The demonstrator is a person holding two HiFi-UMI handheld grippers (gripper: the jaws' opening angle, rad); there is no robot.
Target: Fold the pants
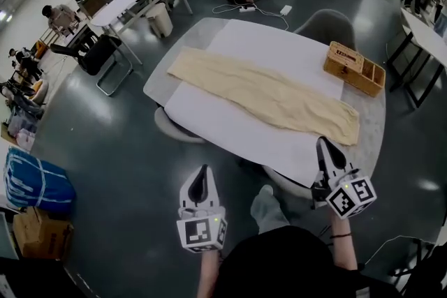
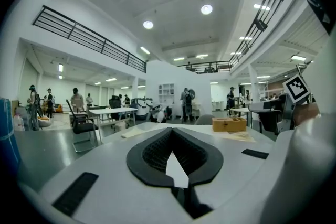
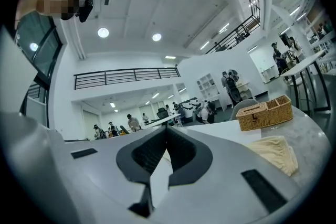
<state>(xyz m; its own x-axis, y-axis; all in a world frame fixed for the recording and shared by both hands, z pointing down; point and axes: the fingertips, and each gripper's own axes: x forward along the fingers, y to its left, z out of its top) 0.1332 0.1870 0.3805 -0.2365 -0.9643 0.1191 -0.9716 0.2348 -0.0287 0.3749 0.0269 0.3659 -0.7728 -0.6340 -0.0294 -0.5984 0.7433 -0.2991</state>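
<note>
Pants [image 1: 265, 94] spread on table [image 1: 230, 128], basket [image 1: 354, 68] beside

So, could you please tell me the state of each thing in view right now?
Beige fabric pants: unfolded, flat along the white-covered table.
Rectangular wicker basket: upright beside the pants, lid down.
Left claw: shut, empty.
Right claw: shut, empty, not touching the pants.

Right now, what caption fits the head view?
Pants lie flat on the table by a basket; left gripper and right gripper shut, empty.
</note>
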